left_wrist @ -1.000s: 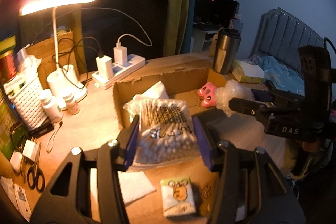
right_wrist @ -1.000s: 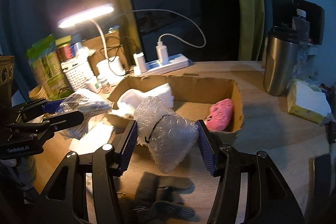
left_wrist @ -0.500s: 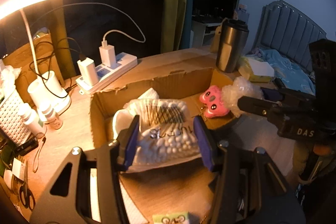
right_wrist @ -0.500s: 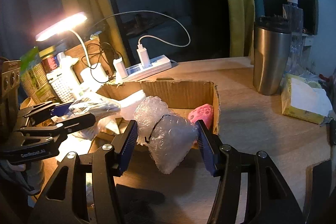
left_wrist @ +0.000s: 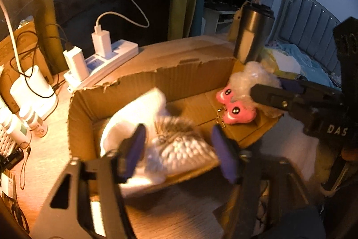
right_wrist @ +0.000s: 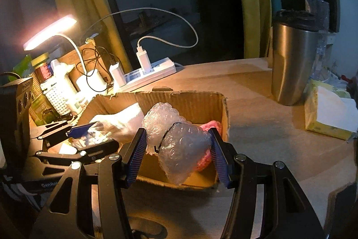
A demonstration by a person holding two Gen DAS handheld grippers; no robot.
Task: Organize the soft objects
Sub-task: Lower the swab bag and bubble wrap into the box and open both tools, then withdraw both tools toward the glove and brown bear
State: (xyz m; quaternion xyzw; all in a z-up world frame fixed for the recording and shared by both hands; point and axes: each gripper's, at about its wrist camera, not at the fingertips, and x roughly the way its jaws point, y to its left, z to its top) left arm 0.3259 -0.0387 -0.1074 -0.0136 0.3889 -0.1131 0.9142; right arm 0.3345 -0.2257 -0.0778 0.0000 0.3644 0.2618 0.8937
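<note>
A bedroom: padded bed headboard (left_wrist: 313, 21) (bedding beside) behind lamplit desk (right_wrist: 257, 109).

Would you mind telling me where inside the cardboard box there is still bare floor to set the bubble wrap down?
The cardboard box has bare floor mid-box, bordered by the white pad, the back wall and the pink plush. Its left side is crowded with the cotton swab bag. The right gripper holds the bubble wrap over the plush corner.
</note>
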